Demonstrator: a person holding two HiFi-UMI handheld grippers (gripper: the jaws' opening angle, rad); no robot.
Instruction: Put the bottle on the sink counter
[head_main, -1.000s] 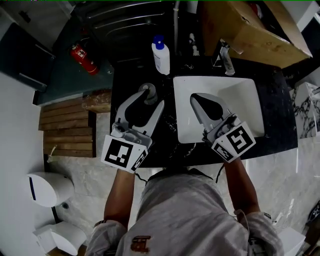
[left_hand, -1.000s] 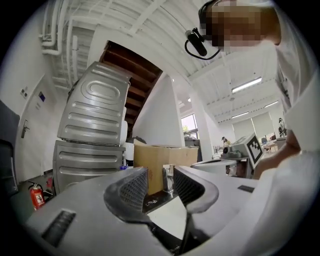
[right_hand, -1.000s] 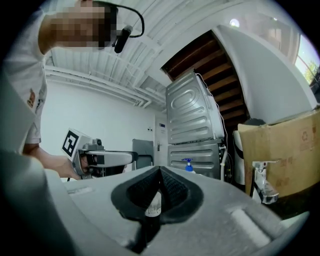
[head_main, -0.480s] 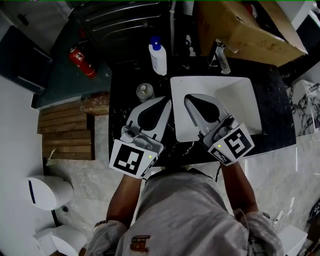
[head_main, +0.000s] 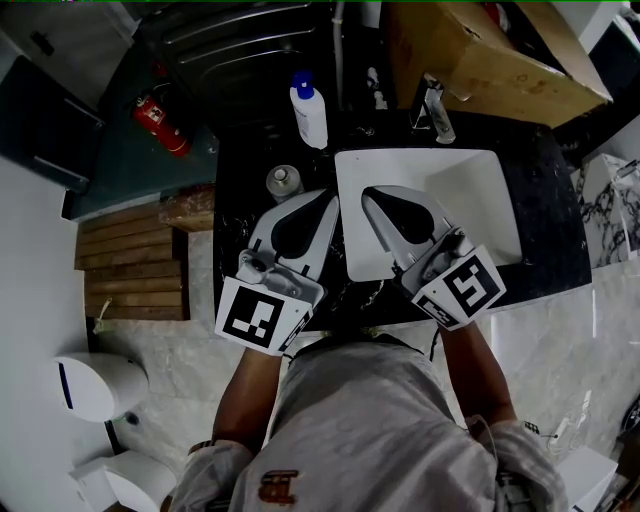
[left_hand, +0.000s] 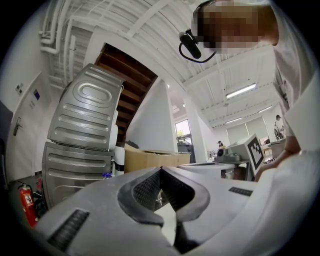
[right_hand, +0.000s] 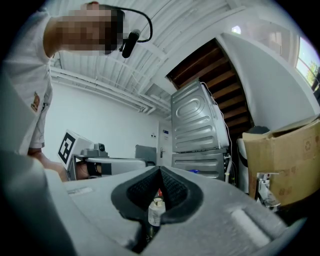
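The left gripper (head_main: 332, 197) is hovering with its jaws pressed together, gripping nothing. The right gripper (head_main: 366, 191), over the sink basin (head_main: 480, 190), is likewise clenched empty. The small bottle (head_main: 284, 182) is standing upright on the black counter (head_main: 235, 205), just beyond the left gripper.

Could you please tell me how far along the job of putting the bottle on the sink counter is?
Done, it seems: the bottle stands upright on the black sink counter, left of the white basin. In hand: nothing. The left claw is shut and apart from the bottle, and the right claw is shut over the basin. Left to do: nothing that shows here.
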